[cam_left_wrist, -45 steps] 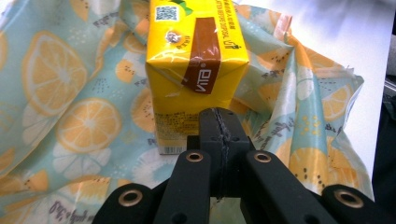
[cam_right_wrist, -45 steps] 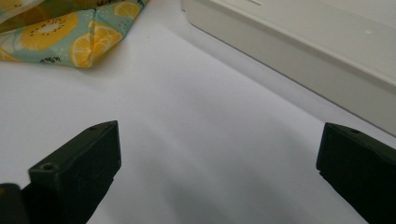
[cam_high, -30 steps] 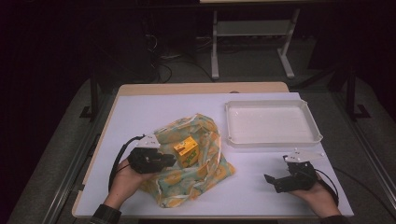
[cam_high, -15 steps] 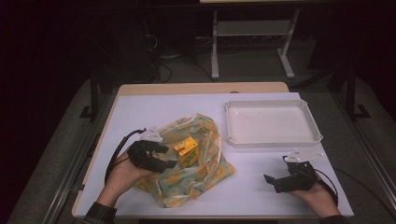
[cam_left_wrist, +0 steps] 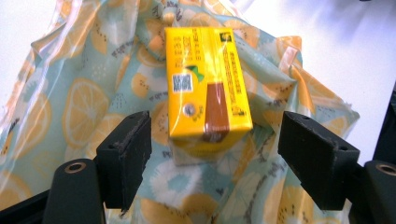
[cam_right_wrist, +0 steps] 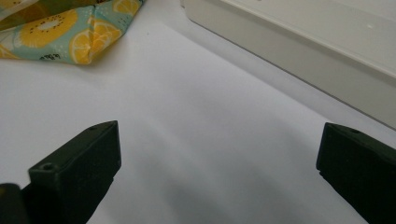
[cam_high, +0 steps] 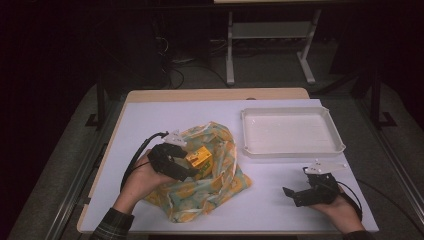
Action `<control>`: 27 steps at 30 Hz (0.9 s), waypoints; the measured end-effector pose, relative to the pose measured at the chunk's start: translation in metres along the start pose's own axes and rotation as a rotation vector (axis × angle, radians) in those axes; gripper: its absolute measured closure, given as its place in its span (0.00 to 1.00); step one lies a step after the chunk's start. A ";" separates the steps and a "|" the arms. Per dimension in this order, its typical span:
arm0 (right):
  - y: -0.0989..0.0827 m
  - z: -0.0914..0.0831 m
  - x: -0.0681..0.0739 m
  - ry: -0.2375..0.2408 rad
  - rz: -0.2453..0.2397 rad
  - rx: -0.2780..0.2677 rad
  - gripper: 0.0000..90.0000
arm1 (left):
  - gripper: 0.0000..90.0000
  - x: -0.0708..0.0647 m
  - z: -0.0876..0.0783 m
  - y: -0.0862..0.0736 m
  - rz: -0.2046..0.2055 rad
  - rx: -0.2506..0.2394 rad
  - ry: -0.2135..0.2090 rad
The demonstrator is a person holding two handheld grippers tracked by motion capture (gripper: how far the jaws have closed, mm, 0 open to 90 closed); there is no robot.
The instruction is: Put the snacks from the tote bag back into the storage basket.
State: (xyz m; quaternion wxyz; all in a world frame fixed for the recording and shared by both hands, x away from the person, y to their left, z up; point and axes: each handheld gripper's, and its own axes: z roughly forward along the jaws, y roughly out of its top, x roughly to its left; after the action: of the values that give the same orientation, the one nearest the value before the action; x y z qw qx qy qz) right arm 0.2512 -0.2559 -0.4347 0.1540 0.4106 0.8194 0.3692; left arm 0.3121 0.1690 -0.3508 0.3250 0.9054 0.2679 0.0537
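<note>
Yellow juice carton (cam_left_wrist: 208, 84) lies on the lemon-print bag (cam_high: 210, 185) near the table's (cam_high: 150, 115) middle. Left gripper (cam_left_wrist: 215, 161) hovers just over it, jaws freshly spread apart and clear of its sides, forearm angled inward. Right gripper (cam_high: 292, 194) rests gaping on the tabletop, below the white tray (cam_high: 292, 131).

Room is dark, light falls mostly on the table (cam_high: 150, 125): white top sheet over a light wood board showing along the far and left edges. Floor (cam_high: 270, 70) is grey, with black cables (cam_high: 180, 60) bunched on it beyond the table. Behind that stands a pale metal frame (cam_high: 270, 35) with 2 legs and a low shelf between them; dark metal rails (cam_high: 85, 165) run along both sides of the table.
</note>
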 end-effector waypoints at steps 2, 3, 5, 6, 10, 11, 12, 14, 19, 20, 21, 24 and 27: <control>0.000 0.000 0.000 0.000 -0.001 -0.001 0.00 | 0.28 0.000 0.004 0.005 0.001 0.004 0.003; 0.000 0.000 0.000 0.000 -0.001 -0.001 0.00 | 0.28 0.000 0.004 0.005 0.001 0.004 0.003; 0.000 0.000 0.000 0.000 0.000 0.000 0.00 | 0.28 0.001 0.006 0.008 0.005 0.007 0.002; 0.000 0.000 0.000 -0.001 0.000 -0.001 0.00 | 0.28 0.001 0.009 0.010 0.003 0.013 0.005; 0.000 0.000 0.000 -0.002 -0.002 -0.001 0.00 | 0.28 0.002 0.014 0.014 0.002 0.023 0.008; 0.000 0.000 0.000 -0.002 -0.002 -0.002 0.00 | 0.28 0.002 0.014 0.014 0.002 0.023 0.008; 0.000 0.000 0.000 -0.002 -0.002 -0.001 0.00 | 0.28 0.002 0.016 0.016 0.003 0.020 0.012; 0.000 0.000 0.000 -0.002 -0.003 -0.001 0.00 | 0.28 0.003 0.017 0.017 0.007 0.024 0.013; 0.000 0.000 0.000 -0.002 -0.003 -0.002 0.00 | 0.28 0.002 0.021 0.021 0.012 0.043 0.027; 0.000 0.000 0.000 -0.002 -0.003 0.000 0.00 | 0.28 0.002 0.023 0.022 0.015 0.045 0.030; 0.000 0.000 0.000 -0.002 -0.003 0.000 0.00 | 0.28 0.002 0.024 0.022 0.012 0.048 0.031; 0.000 0.000 0.000 -0.002 -0.004 -0.002 0.00 | 0.28 0.000 0.030 0.024 0.010 0.063 0.049; 0.000 0.000 0.000 -0.002 -0.003 -0.001 0.00 | 0.28 0.000 0.033 0.025 0.018 0.080 0.055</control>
State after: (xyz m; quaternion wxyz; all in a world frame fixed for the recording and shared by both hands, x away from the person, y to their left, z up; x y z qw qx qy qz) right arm 0.2508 -0.2558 -0.4346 0.1555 0.4095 0.8198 0.3688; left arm 0.3321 0.1346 -0.3615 0.2803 0.9182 0.2708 0.0708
